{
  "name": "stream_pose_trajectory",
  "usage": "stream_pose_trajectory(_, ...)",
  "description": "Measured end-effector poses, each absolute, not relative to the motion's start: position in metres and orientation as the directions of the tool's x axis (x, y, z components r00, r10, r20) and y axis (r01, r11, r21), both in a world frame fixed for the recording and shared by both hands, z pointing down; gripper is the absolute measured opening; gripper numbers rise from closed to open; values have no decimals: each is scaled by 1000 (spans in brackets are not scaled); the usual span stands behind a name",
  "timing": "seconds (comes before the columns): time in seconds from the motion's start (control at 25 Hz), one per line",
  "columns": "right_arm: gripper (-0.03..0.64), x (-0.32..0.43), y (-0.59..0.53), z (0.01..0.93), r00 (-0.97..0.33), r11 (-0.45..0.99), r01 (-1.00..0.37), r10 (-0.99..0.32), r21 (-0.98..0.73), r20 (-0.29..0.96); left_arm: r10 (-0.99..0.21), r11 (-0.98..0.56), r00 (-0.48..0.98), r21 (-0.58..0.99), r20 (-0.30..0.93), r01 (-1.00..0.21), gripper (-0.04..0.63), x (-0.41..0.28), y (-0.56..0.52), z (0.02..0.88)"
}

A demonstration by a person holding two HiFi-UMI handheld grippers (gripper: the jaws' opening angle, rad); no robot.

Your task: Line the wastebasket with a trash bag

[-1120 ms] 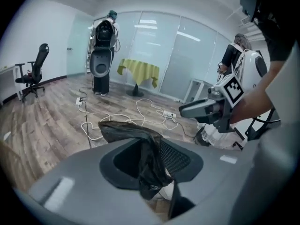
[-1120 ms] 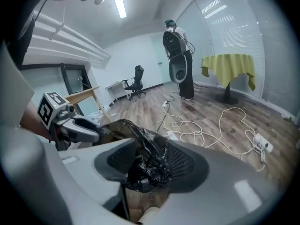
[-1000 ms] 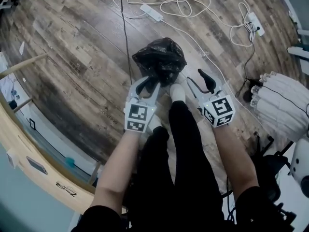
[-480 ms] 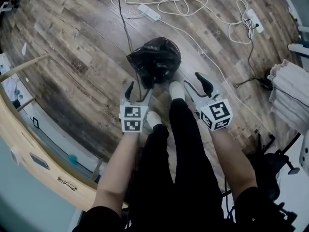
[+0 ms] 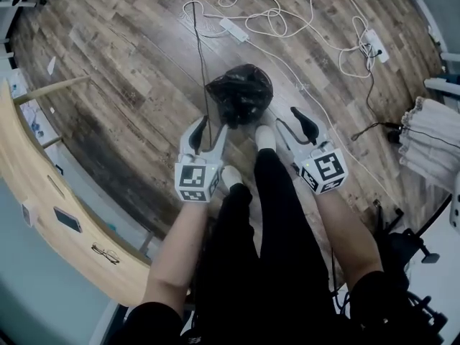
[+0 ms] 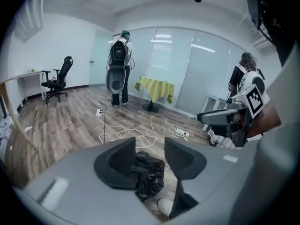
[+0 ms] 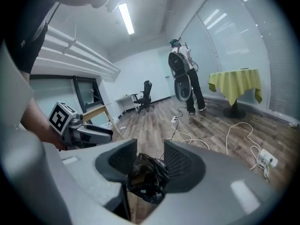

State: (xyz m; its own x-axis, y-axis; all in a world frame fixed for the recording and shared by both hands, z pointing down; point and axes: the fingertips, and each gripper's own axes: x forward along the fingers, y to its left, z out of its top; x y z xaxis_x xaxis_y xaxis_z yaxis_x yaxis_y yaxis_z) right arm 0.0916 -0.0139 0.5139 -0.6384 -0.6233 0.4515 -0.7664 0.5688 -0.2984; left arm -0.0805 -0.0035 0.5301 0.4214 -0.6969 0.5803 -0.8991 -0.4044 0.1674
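The wastebasket [image 5: 240, 94] stands on the wood floor, wrapped in a crumpled black trash bag [image 6: 150, 173] that also shows in the right gripper view [image 7: 147, 177]. Both grippers hang above it on my side, apart from the bag. My left gripper [image 5: 208, 132] is open with its jaws closing on nothing; the bag only shows far beyond its pads [image 6: 123, 159]. My right gripper [image 5: 295, 123] is also open, jaws closing slightly, with nothing between them. Each gripper sees the other: the right gripper [image 6: 226, 118], the left gripper [image 7: 89, 135].
My legs and white shoes [image 5: 264, 136] stand just behind the basket. White cables and power strips [image 5: 233, 27] lie on the floor beyond it. A wooden desk edge [image 5: 43, 185] runs along the left, white cloth [image 5: 431, 139] lies at right. A person [image 6: 120, 64] stands far off.
Both grippers have lifted up and back from the bag. The left gripper, which was down at the bag's near edge, has let go and spread its jaws.
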Motion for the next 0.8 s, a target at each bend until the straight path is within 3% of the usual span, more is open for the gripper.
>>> stream_pose_trajectory(0.08,176,92,-14,494,-635,574,-768,-628,-283,450,-715,-402,423,168,557,-900,171,-82,-3,502)
stream_pose_trajectory(0.36,18,94,-26,419,-602,553,-796,-676,-247,425,-785,-383,412,160,464,-910,5,-100,-3,414)
stream_pose_trajectory(0.8,3,99,-18,265,-614,550,-789,-711,-273,343,-836,-418,437,129,331,-899,5,-109,15,240)
